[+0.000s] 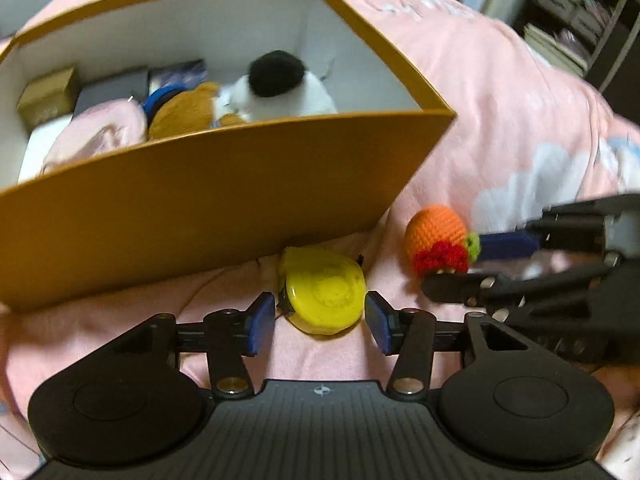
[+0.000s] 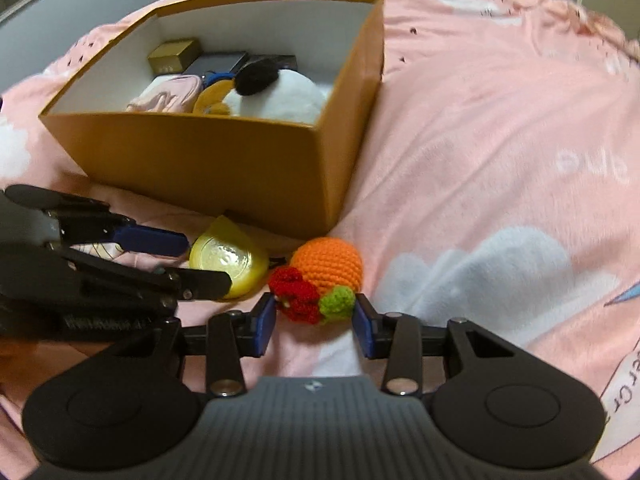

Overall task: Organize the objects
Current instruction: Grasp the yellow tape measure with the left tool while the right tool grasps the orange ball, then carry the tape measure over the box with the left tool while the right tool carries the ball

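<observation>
Both claws tilt steeply down at the pink bed (image 2: 480,140), side by side in front of the box (image 1: 224,200). The left claw (image 1: 320,322) is open around the yellow case (image 1: 326,292), pads just beside it, not squeezing. The right claw (image 2: 316,320) sits astride the crochet orange (image 2: 324,276), pads close to its red and green bits; can't tell whether it's pinched. Plush toys (image 2: 276,92) are already in the box.

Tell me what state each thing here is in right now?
Box: lidless, partly filled with toys and small boxes.
Yellow case: on the blanket, between the left gripper pads, ungripped.
Crochet orange: on the blanket, at the right gripper tips; contact unclear.
</observation>
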`<state>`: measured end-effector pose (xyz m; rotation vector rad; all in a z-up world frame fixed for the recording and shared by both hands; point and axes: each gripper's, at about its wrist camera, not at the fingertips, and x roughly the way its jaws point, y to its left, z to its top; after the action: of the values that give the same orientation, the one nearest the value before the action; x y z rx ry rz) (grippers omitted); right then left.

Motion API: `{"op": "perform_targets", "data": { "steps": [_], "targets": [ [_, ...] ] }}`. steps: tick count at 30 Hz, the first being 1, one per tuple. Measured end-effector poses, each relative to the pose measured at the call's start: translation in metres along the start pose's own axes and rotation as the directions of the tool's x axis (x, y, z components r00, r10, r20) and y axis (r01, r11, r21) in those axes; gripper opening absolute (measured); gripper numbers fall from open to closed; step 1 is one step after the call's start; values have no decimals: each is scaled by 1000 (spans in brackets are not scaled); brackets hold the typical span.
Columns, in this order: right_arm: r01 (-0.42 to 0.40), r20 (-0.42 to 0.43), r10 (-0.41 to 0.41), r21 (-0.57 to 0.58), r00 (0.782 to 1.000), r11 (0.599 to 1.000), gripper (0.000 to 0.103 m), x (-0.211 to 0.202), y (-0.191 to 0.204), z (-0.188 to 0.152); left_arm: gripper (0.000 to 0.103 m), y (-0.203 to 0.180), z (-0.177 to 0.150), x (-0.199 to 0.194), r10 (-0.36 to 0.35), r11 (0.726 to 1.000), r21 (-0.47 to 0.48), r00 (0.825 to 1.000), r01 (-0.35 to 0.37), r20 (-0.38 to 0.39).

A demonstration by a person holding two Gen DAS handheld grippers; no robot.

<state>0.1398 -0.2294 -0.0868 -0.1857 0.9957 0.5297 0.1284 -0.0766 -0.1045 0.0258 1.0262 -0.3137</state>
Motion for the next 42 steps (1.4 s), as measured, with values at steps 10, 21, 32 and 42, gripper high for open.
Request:
{"op": "perform_targets", "data": {
  "steps": [10, 21, 32, 42],
  "targets": [
    [-59, -1, 59, 67, 998, 996, 43, 9, -11, 0, 65, -32, -3, 15, 115, 971, 207, 993, -117, 23],
    [-62, 7, 62, 59, 998, 996, 44, 8, -11, -2, 59, -25, -9, 3, 102, 979, 172, 994, -108, 45],
    [-54, 89, 59, -54, 994, 997, 43, -41, 10, 8, 59, -14, -10, -70, -27, 999, 29, 988, 23, 149],
    [-49, 220, 96, -208, 971, 977, 43, -99, 28, 48, 59, 16, 26, -113, -119, 985, -86, 949, 150, 292]
  ]
}}
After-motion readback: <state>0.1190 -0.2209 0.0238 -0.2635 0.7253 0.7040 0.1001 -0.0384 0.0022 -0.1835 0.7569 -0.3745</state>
